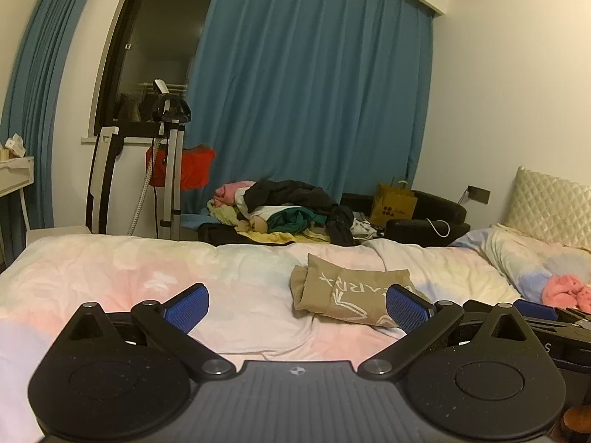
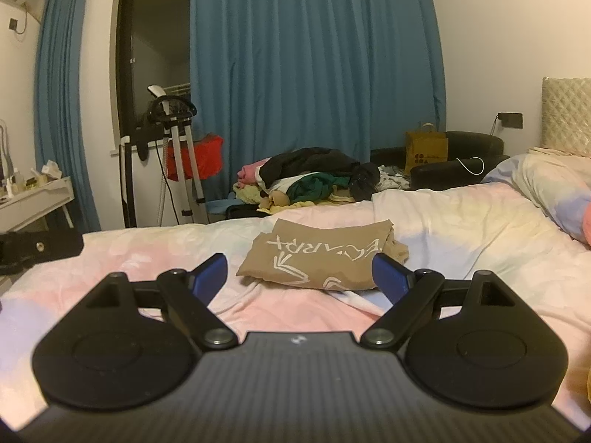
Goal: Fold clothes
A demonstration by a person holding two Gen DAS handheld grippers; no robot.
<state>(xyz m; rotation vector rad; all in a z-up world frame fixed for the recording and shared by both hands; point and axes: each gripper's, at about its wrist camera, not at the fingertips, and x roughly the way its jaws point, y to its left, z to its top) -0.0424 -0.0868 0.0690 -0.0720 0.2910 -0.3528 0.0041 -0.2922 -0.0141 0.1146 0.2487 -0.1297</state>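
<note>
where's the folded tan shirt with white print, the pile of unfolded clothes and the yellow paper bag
folded tan shirt with white print (image 2: 321, 254), right wrist view, middle of its printed top face
pile of unfolded clothes (image 2: 314, 181), right wrist view, middle of the heap
yellow paper bag (image 1: 393, 205), left wrist view, its front face

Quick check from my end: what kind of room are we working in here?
A bedroom, most likely in a home. There is a bed with a pastel duvet, a quilted headboard, and floor-length blue curtains by a dark window. A folded tan garment lies on the bed.
</note>
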